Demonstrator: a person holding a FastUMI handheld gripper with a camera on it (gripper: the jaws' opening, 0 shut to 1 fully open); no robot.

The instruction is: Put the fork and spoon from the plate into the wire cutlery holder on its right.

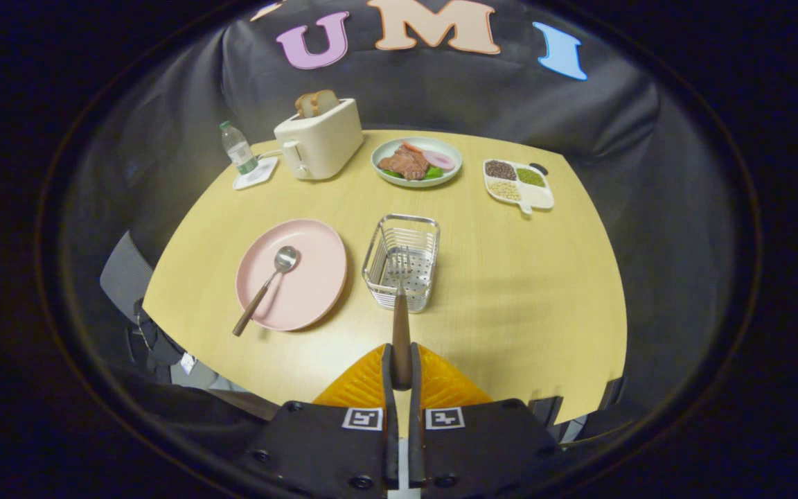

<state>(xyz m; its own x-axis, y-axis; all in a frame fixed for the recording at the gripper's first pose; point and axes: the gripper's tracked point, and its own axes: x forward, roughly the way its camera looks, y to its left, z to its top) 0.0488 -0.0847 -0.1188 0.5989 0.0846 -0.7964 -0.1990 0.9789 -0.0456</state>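
My gripper (401, 366) is shut on the brown wooden handle of the fork (400, 305). The fork points straight ahead, and its metal tines hang over the wire cutlery holder (402, 260), a square silver basket on the wooden table. To the holder's left lies the pink plate (316, 281). On that plate rests the spoon (266, 286), its bowl toward the far side and its brown handle sticking out over the plate's near rim.
Beyond the holder stand a cream toaster (319, 142) with bread, a water bottle (238, 148) on a white coaster, a green plate of food (417, 161) and a white divided dish (518, 184) of beans. The round table's (530, 305) near edge lies just ahead of my fingers.
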